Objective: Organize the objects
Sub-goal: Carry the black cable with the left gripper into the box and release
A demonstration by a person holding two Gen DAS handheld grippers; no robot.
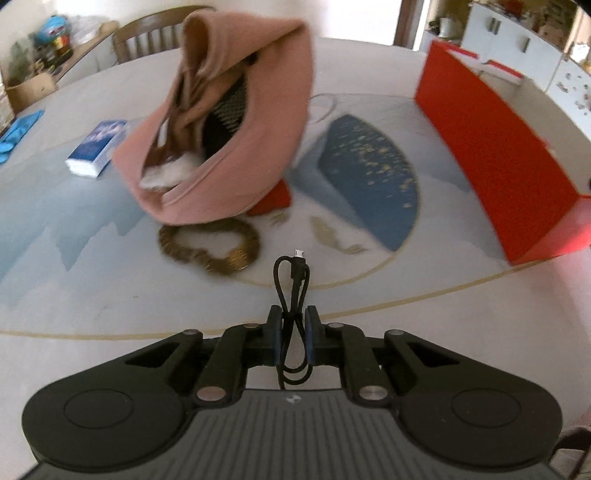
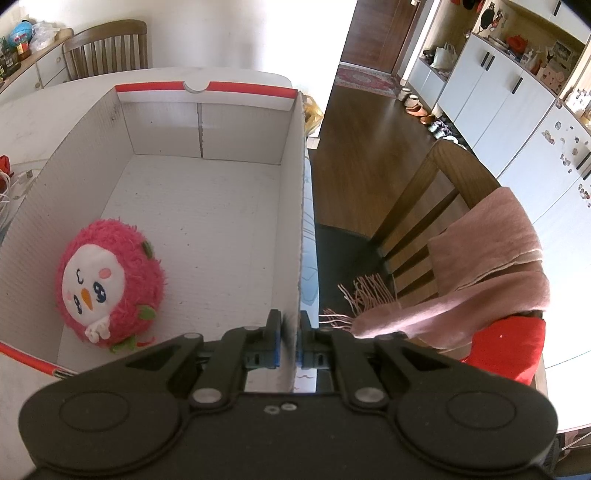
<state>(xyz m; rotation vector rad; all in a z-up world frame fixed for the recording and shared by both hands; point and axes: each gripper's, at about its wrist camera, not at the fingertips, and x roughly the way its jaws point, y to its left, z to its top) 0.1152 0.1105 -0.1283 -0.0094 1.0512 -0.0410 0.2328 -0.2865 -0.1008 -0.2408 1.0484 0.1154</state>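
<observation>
My left gripper [image 1: 293, 319] is shut on a coiled black USB cable [image 1: 292, 280], held a little above the table; the plug end sticks out past the fingertips. Beyond it on the table lie a gold chain [image 1: 208, 247] and a slumped pink cloth bag [image 1: 225, 122], with dark items and something white inside its open mouth. The red outer wall of the cardboard box [image 1: 495, 158] stands at the right. In the right wrist view my right gripper [image 2: 290, 321] is shut on the box's right wall [image 2: 295, 206]. A pink plush toy [image 2: 110, 288] lies inside the box at the left.
A blue-and-white packet [image 1: 98, 147] lies left of the bag, and a small red item [image 1: 271, 199] peeks out beneath it. A wooden chair [image 2: 436, 206] draped with a pink scarf [image 2: 491, 266] stands right of the box. Another chair [image 1: 147, 35] is at the table's far side.
</observation>
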